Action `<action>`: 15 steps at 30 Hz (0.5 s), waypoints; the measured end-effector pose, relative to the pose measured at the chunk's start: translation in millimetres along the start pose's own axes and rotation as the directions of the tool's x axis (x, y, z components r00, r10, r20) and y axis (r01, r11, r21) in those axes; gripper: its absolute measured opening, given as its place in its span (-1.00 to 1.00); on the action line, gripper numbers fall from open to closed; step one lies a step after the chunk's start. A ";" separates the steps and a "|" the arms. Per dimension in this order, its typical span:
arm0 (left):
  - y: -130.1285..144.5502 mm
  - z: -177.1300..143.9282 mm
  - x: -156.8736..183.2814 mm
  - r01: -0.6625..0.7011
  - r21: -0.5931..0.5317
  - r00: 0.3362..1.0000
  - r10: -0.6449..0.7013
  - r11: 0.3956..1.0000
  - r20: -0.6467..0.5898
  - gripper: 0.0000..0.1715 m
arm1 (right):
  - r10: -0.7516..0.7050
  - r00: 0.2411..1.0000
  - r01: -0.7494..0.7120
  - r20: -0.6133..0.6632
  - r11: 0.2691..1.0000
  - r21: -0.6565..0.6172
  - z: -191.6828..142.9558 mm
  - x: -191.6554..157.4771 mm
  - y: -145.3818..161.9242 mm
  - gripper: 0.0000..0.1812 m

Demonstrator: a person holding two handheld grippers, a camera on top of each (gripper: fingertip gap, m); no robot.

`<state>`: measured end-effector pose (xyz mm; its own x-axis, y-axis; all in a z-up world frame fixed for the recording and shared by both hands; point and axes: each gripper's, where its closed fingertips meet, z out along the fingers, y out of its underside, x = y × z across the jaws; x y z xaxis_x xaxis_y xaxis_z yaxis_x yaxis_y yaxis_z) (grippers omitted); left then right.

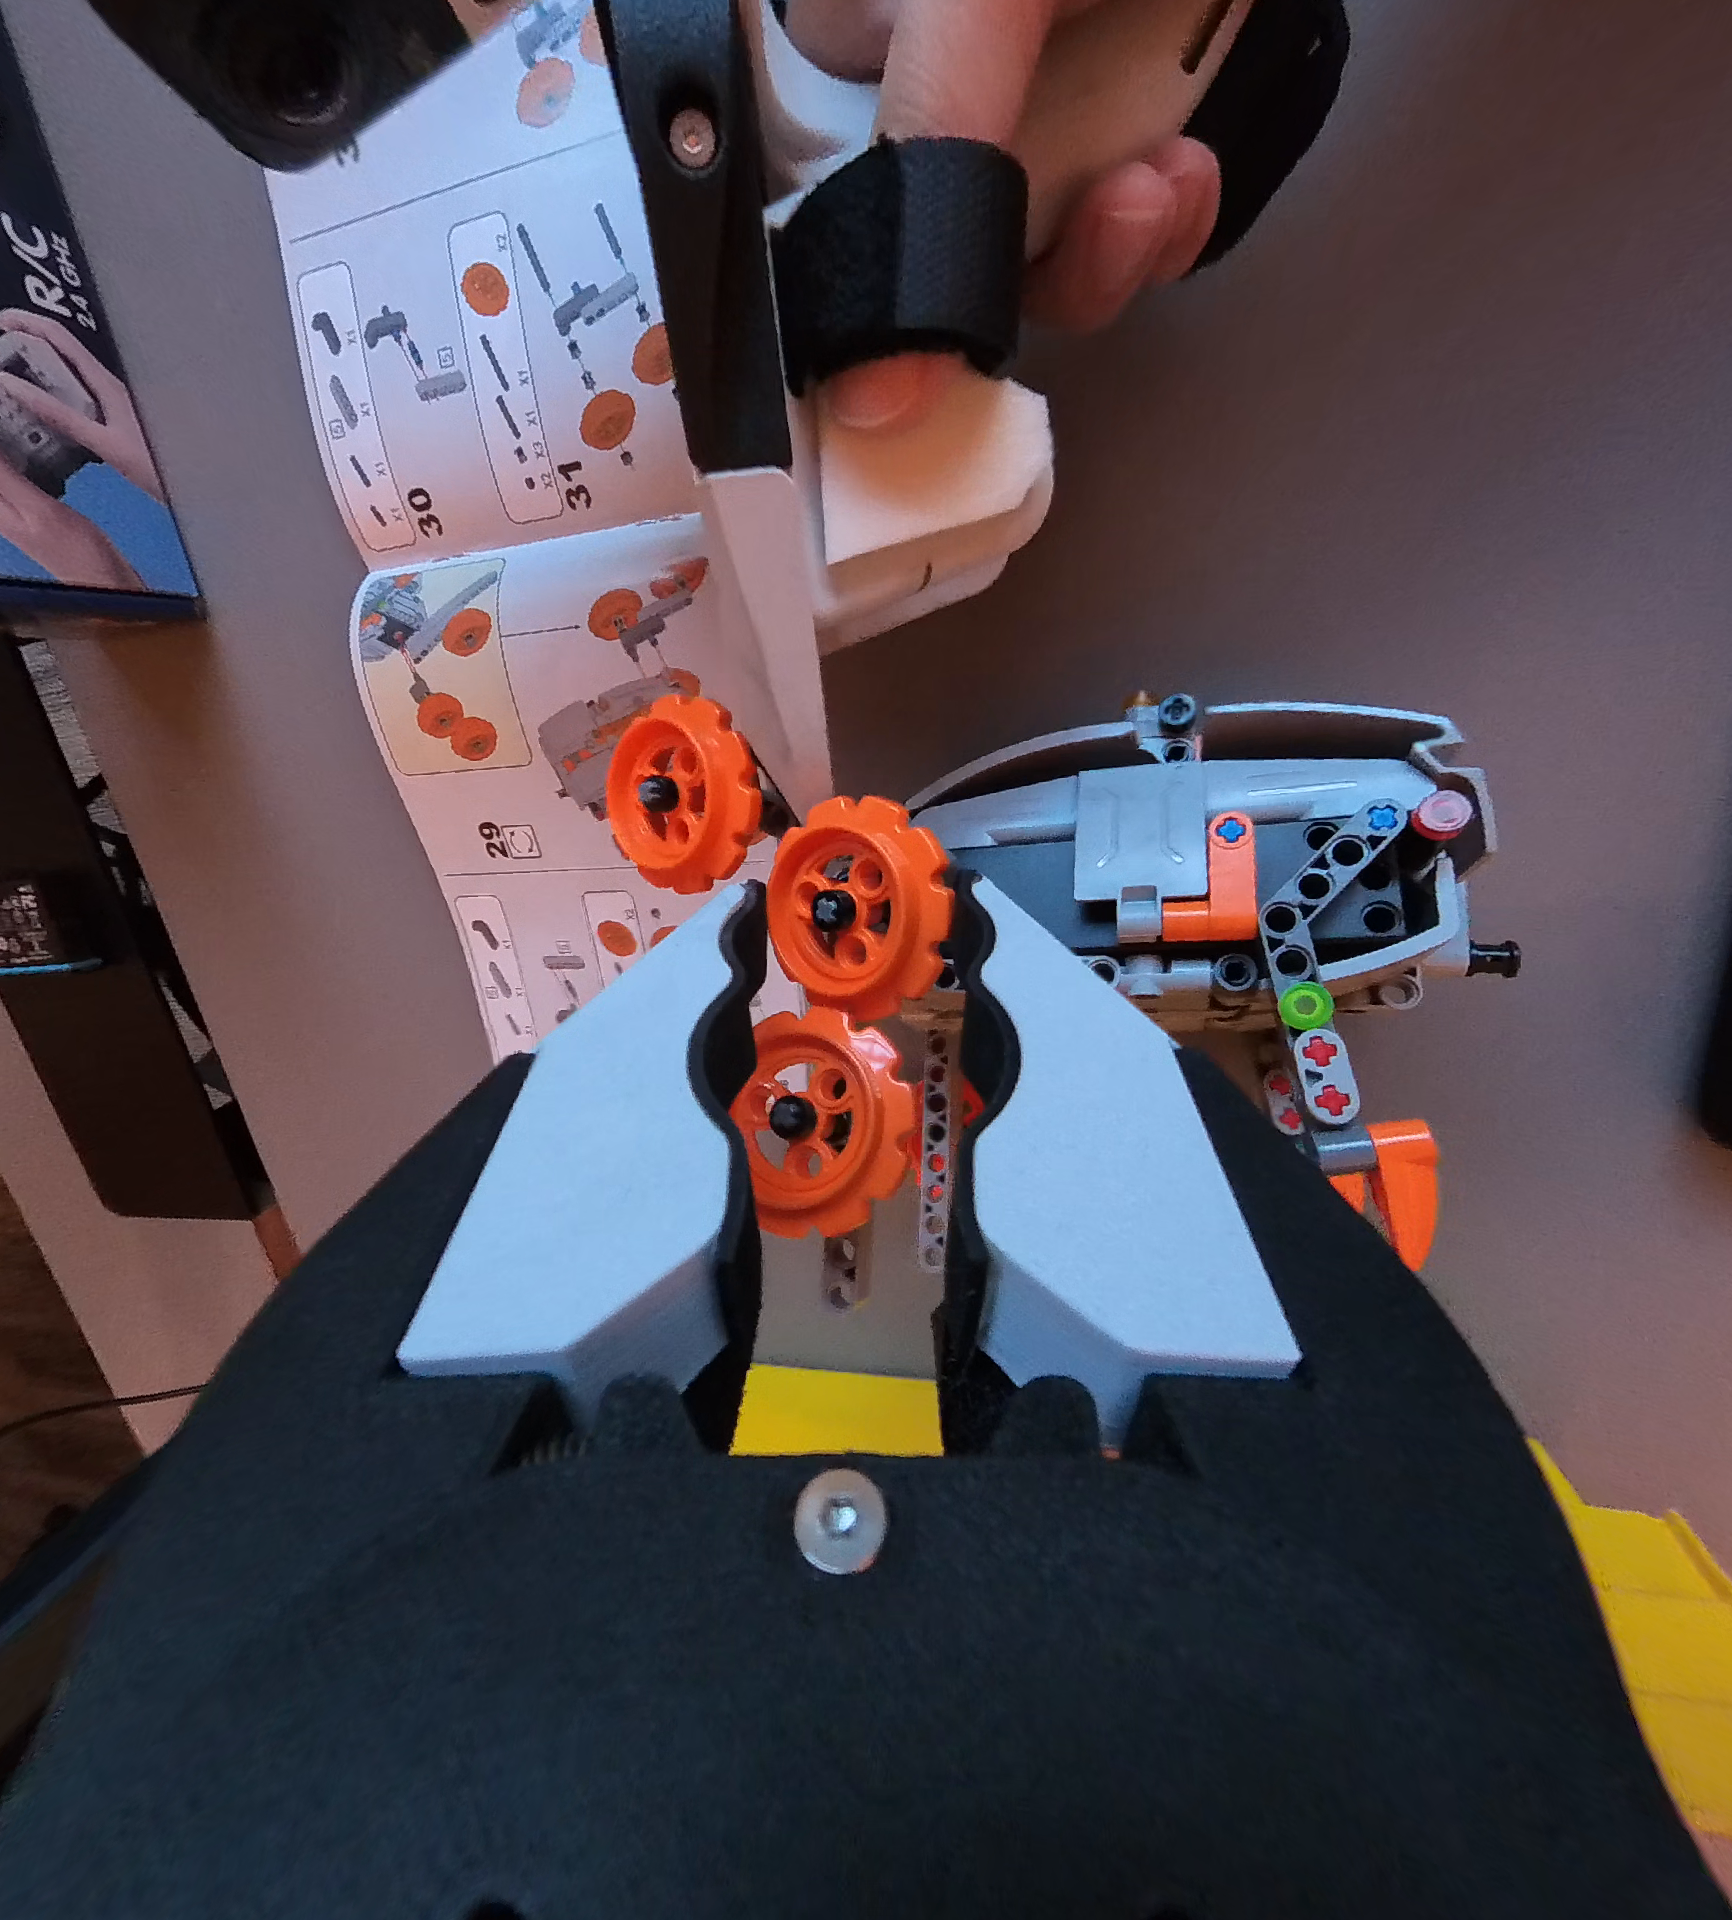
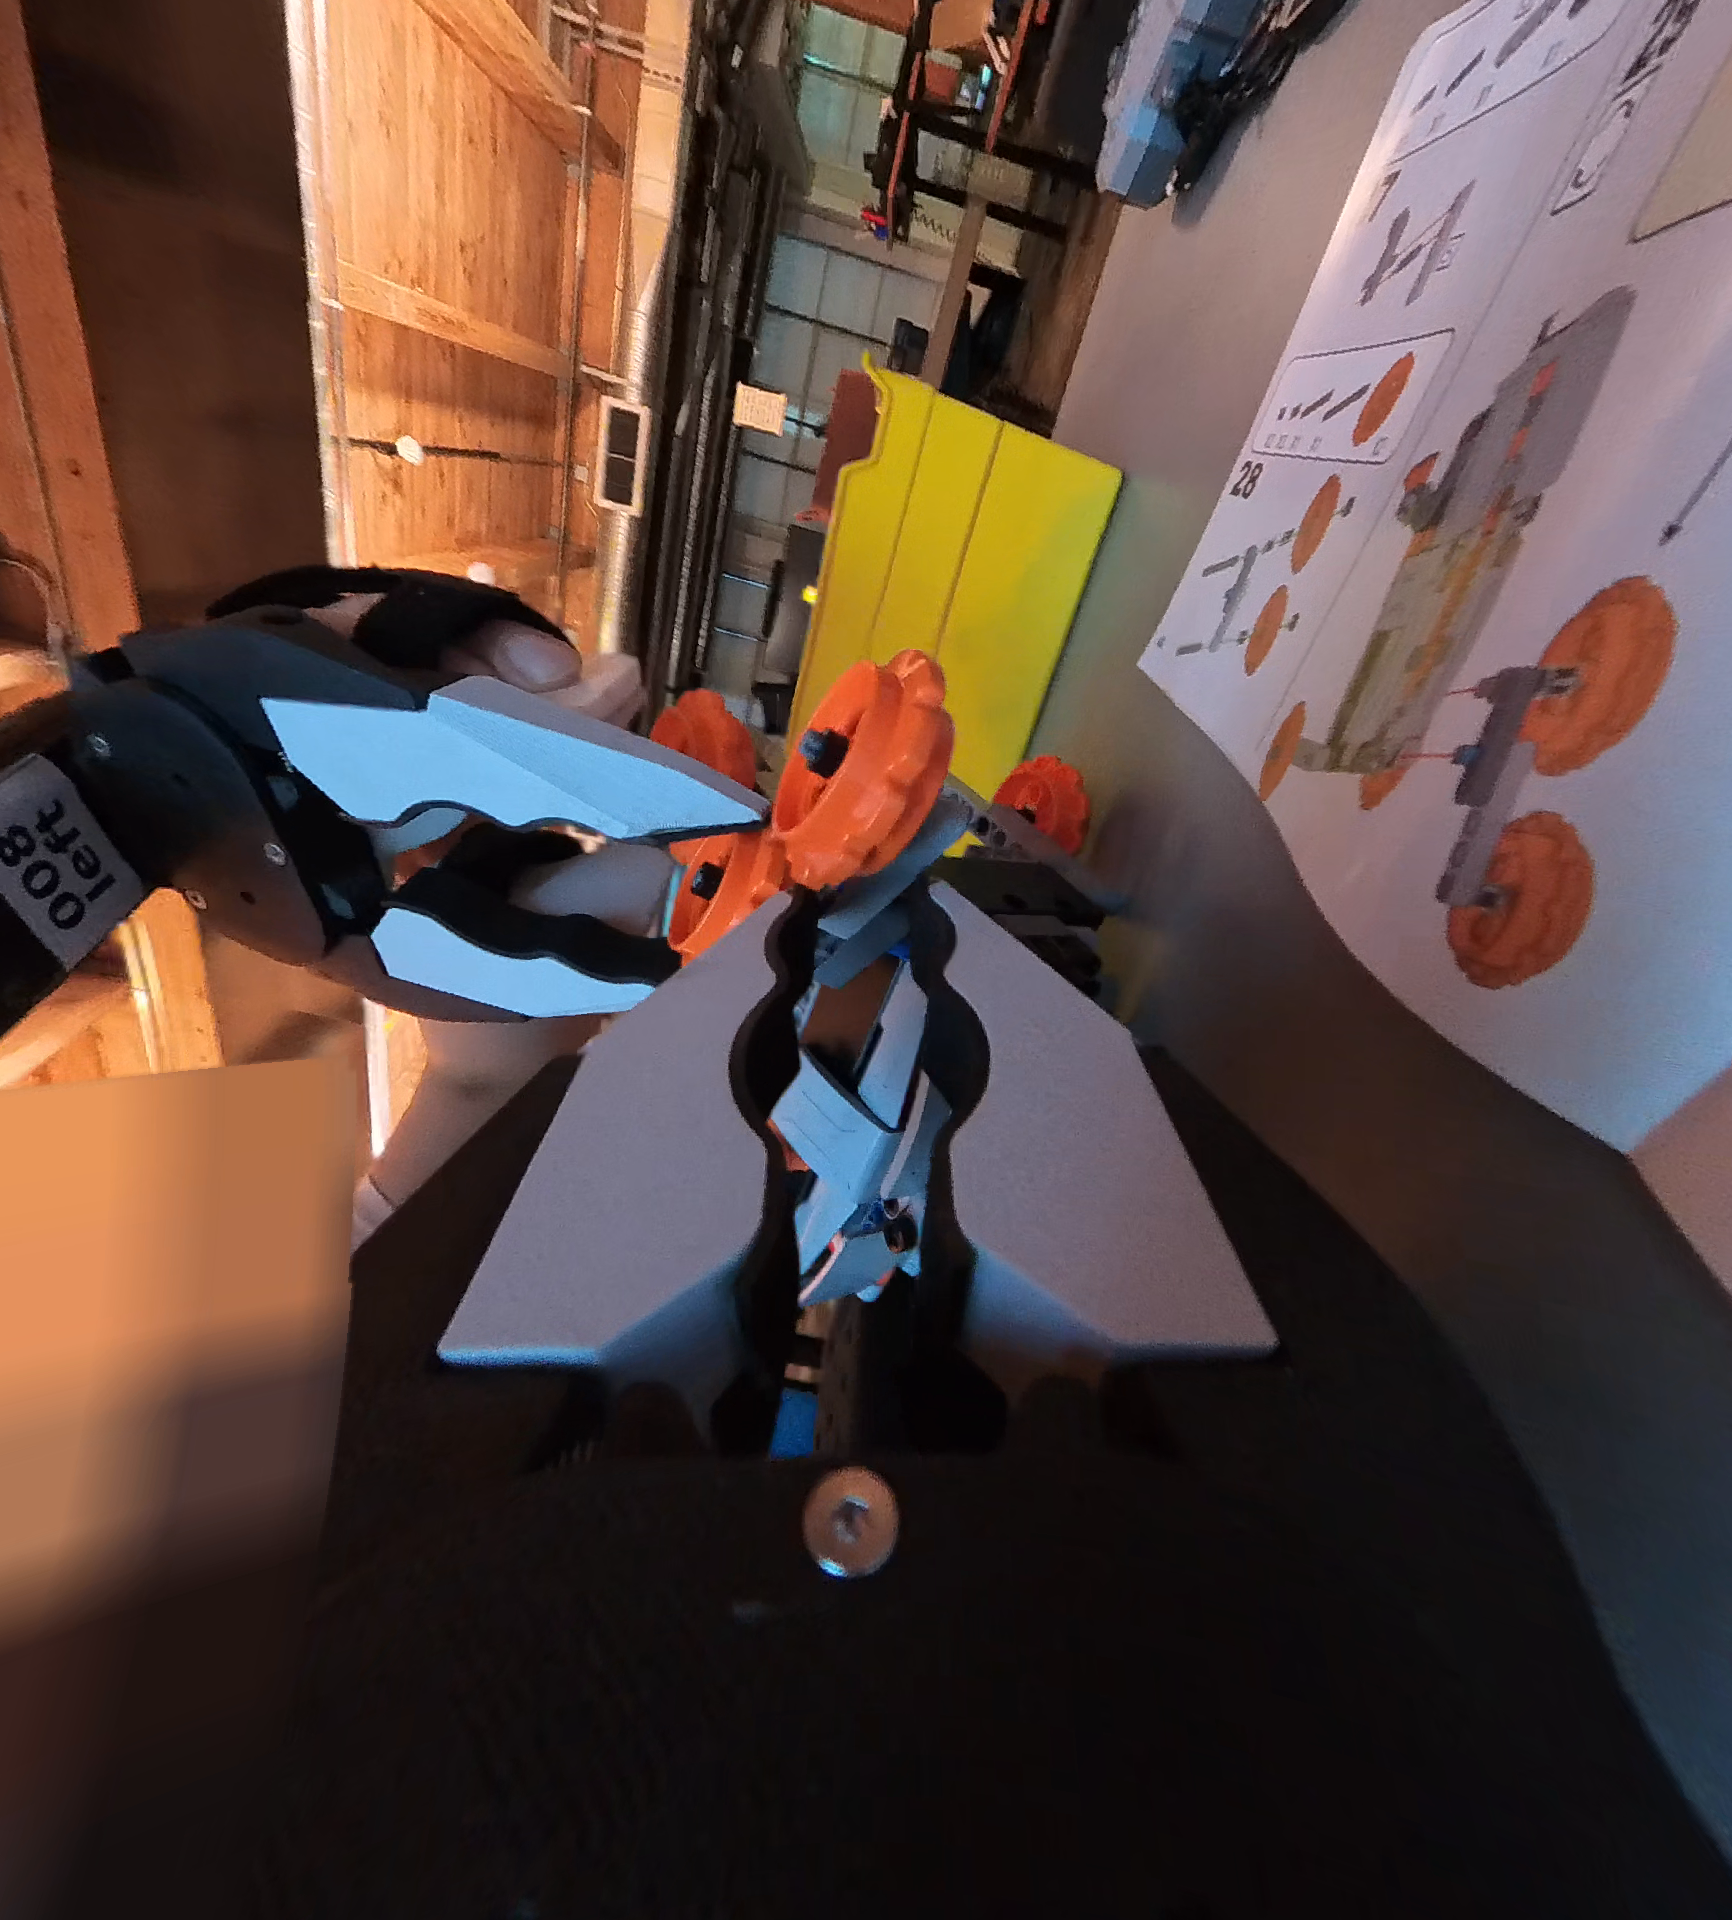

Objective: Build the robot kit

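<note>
The left gripper [image 1: 857, 904] pinches an orange wheel [image 1: 857, 906] at its fingertips, while the right gripper [image 2: 857, 914] clamps the model [image 2: 867, 1122] crosswise

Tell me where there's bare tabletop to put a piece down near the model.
Free: grey tabletop right of the instruction booklet, above the grey-and-orange model. Crowded: around the orange wheels, where the left gripper and right gripper meet.

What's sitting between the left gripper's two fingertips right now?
In the left wrist view, an orange toothed wheel of the grey brick model sits between the left gripper fingertips, a second wheel deeper in.
</note>
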<state>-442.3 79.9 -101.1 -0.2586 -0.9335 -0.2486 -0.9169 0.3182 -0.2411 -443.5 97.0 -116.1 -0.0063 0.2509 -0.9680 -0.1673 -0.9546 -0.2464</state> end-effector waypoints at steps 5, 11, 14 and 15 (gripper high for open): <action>2.3 -1.5 1.6 -0.031 -0.015 0.999 0.031 0.999 0.021 -0.60 | 0.088 0.992 -0.091 0.091 0.995 0.038 2.0 0.7 -1.4 -0.86; 5.9 -1.9 1.8 -0.053 -0.036 0.997 0.055 0.998 0.047 -0.61 | 0.124 0.987 -0.129 0.104 0.991 0.044 5.9 -0.5 -2.1 -0.82; 5.7 -2.4 3.0 -0.057 -0.031 0.997 0.059 0.998 0.059 -0.61 | 0.114 0.991 -0.116 0.076 0.993 0.026 6.3 -0.1 -0.3 -0.86; 5.9 -2.6 3.1 -0.064 -0.031 0.995 0.066 0.997 0.069 -0.61 | 0.107 0.992 -0.109 0.072 0.994 0.025 6.5 -0.3 0.1 -0.86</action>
<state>-449.4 78.4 -100.9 -0.2967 -0.8968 -0.3281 -0.9074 0.3719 -0.1958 -449.9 97.9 -115.5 -0.0952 0.1581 -0.9828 -0.1906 -0.9719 -0.1379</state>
